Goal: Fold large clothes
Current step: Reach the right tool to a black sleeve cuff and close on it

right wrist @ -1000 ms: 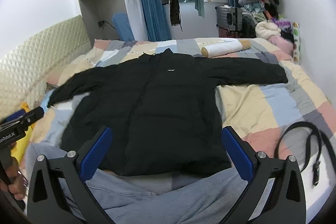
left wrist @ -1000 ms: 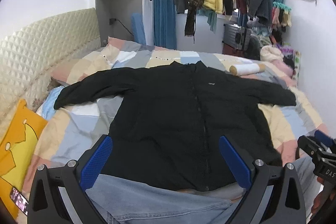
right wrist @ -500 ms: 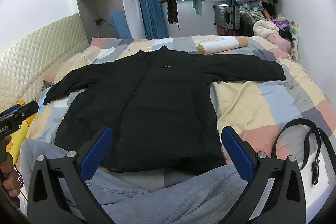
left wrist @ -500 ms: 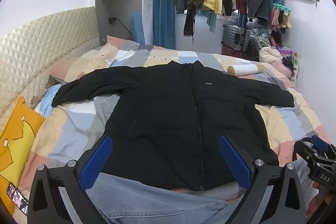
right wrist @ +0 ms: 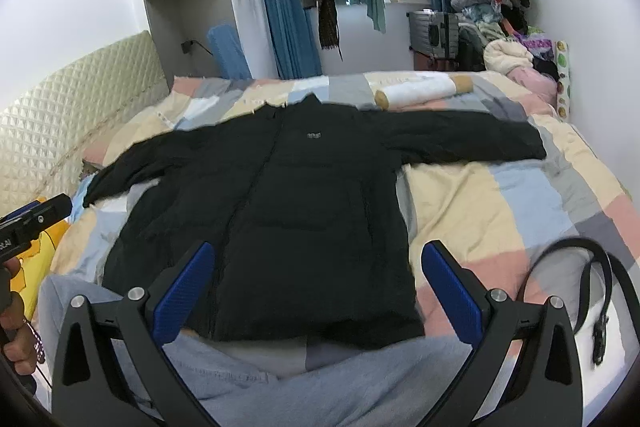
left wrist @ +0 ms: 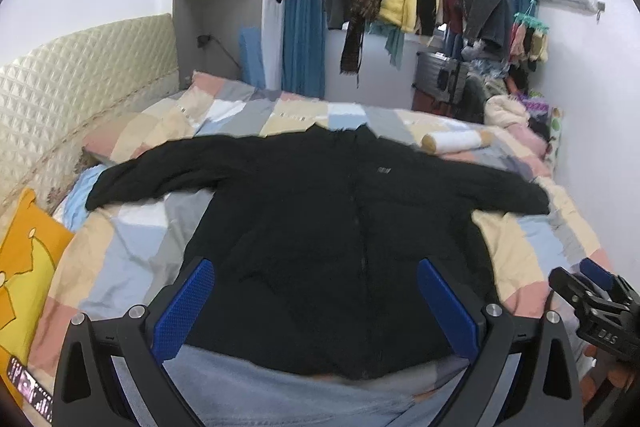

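A large black padded jacket (left wrist: 328, 227) lies spread flat, front up, on a bed with a pastel checked cover (left wrist: 132, 247); both sleeves stretch out sideways. It also shows in the right wrist view (right wrist: 288, 195). My left gripper (left wrist: 316, 303) is open and empty, held above the jacket's hem. My right gripper (right wrist: 316, 291) is open and empty, also above the hem. Light blue jeans (right wrist: 280, 379) lie along the near edge, under the hem.
A black belt (right wrist: 600, 287) lies on the bed at the right. A white roll (right wrist: 420, 91) lies behind the collar. A yellow cushion (left wrist: 24, 259) sits at the left by the quilted headboard (left wrist: 60, 95). Hanging clothes (left wrist: 420, 3) fill the far wall.
Both grippers have risen and drawn back a little, so more of the jacket and bed shows. The jacket has not moved. Both grippers stay open.
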The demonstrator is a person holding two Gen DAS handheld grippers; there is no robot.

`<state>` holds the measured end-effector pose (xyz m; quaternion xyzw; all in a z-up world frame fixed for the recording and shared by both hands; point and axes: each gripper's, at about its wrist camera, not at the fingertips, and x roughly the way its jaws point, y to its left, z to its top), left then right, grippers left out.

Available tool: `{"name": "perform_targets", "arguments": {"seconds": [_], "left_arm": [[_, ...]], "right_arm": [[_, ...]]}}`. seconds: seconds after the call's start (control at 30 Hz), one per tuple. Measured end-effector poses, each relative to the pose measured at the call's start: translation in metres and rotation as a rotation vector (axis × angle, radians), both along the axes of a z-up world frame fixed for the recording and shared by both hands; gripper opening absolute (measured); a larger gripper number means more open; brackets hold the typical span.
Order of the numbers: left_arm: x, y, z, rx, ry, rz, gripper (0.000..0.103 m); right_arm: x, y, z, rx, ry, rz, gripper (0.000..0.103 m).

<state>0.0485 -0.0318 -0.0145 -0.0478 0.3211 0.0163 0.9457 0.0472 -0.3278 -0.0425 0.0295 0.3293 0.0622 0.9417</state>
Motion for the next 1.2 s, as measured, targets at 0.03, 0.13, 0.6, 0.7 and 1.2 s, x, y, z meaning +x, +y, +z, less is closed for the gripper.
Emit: {"name": "perform_targets", "arguments": {"seconds": [0.03, 0.13, 0.6, 0.7, 1.2], "left_arm": [[0.004, -0.001, 0.004, -0.007, -0.009, 0.005, 0.102], [0.017, 0.0, 0.017, -0.078, -0.029, -0.015, 0.102], [0.141, -0.008, 0.038, -0.033, -0.237, -0.125, 0.102], [0.166, 0.01, 0.023, -0.069, -0.248, -0.087, 0.102], [0.24, 0.041, -0.108, -0.092, -0.122, -0.037, 0.102]], "right_arm": [[0.005, -0.004, 0.004, -0.013, -0.026, -0.003, 0.103], [0.019, -0.017, 0.015, -0.035, -0.067, -0.035, 0.103], [0.116, -0.11, 0.076, -0.202, -0.322, -0.2, 0.103], [0.156, -0.143, 0.062, -0.181, -0.277, -0.217, 0.103], [0.282, -0.31, -0.053, 0.054, -0.082, -0.377, 0.084]]}}
